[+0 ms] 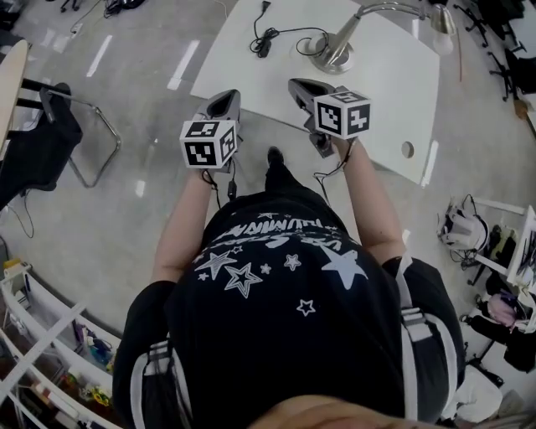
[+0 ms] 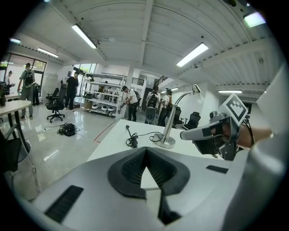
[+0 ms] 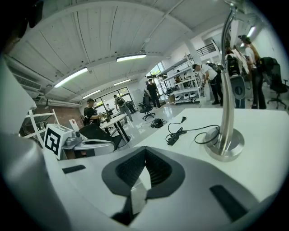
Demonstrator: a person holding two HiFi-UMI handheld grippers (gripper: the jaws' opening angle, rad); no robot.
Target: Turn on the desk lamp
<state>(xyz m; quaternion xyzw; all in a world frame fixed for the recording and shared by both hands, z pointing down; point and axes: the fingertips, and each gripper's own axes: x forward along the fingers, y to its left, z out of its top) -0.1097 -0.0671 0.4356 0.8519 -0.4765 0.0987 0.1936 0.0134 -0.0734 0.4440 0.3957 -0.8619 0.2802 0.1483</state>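
The desk lamp stands on a white table [image 1: 394,92], with a round silver base [image 1: 333,57], a curved silver arm and its head [image 1: 441,25] at the far right. A black cord with an inline switch [image 1: 264,43] runs from the base. My left gripper [image 1: 224,104] hovers at the table's near edge, shut and empty. My right gripper [image 1: 301,87] is over the table just short of the base, also shut and empty. The left gripper view shows the base [image 2: 166,143] and switch [image 2: 132,142] ahead. In the right gripper view the base [image 3: 224,146] is close on the right.
A black chair with clothing [image 1: 38,138] stands on the floor to the left. Shelving [image 1: 33,335] is at bottom left and clutter [image 1: 494,251] at right. The table has a round cable hole [image 1: 407,149]. Several people [image 2: 131,103] stand far back in the room.
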